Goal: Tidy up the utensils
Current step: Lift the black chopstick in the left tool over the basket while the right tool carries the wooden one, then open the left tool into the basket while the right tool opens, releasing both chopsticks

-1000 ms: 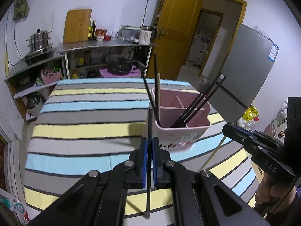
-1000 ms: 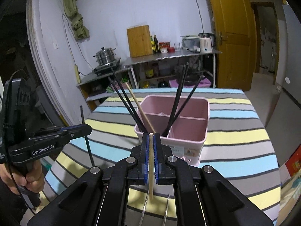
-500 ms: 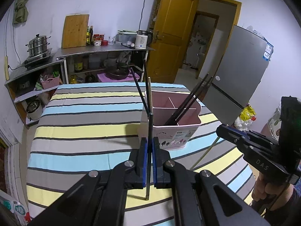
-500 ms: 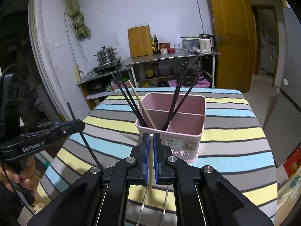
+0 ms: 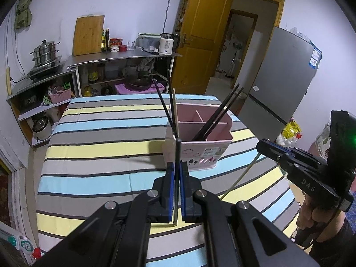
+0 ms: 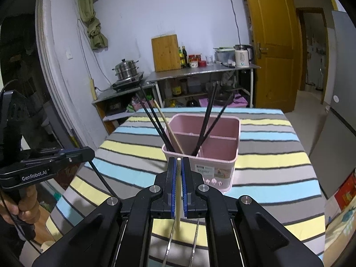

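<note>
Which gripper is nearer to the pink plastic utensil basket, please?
Roughly level: the left gripper and the right gripper each hover just short of the pink plastic utensil basket, neither clearly closer.

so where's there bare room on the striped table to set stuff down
The striped tablecloth lies bare from the pink plastic utensil caddy across to its edge nearest the metal shelving, and along the far edge too. It is crowded around the caddy, where both grippers hold chopsticks.
</note>
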Action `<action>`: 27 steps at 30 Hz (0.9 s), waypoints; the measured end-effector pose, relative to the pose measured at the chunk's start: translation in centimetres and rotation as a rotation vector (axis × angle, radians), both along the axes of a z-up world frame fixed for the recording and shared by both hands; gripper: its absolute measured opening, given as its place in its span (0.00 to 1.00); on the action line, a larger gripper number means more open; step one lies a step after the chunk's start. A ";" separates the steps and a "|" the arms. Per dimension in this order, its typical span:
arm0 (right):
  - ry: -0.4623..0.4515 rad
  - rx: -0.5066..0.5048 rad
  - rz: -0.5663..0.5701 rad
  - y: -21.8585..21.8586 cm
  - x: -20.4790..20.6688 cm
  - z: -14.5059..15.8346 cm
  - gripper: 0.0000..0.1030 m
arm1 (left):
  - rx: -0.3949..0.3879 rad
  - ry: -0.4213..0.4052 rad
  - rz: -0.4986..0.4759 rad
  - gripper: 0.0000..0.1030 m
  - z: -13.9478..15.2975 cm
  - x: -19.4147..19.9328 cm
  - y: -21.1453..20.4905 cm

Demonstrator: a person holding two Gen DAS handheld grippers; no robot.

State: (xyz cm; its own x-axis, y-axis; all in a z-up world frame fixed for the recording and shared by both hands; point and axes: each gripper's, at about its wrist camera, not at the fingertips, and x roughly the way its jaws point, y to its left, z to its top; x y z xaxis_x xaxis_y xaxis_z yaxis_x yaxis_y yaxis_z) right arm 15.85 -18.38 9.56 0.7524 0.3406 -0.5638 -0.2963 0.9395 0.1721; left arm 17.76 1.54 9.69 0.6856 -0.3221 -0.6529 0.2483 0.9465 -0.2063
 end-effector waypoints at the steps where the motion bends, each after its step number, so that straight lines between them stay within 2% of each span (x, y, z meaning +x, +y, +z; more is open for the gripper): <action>1: -0.007 0.001 -0.001 0.0 -0.1 0.2 0.04 | -0.004 -0.004 -0.001 0.05 0.3 0.1 0.0; 7: -0.053 0.014 -0.010 -0.1 0.1 2.0 0.04 | -0.023 -0.041 -0.009 0.05 2.4 0.8 -0.2; 19: -0.169 0.063 -0.062 -0.6 2.2 6.6 0.04 | -0.112 -0.135 0.007 0.05 7.6 4.2 0.3; 27: -0.206 0.092 -0.095 -0.7 4.4 7.8 0.04 | -0.151 -0.173 0.028 0.05 8.9 6.6 0.4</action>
State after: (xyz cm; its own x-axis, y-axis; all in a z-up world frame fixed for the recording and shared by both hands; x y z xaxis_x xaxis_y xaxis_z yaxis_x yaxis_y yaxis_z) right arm 20.22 -19.10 17.34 0.8793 0.3060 -0.3649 -0.2456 0.9479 0.2030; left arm 24.38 1.90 18.59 0.7929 -0.3869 -0.4707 0.2666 0.9150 -0.3029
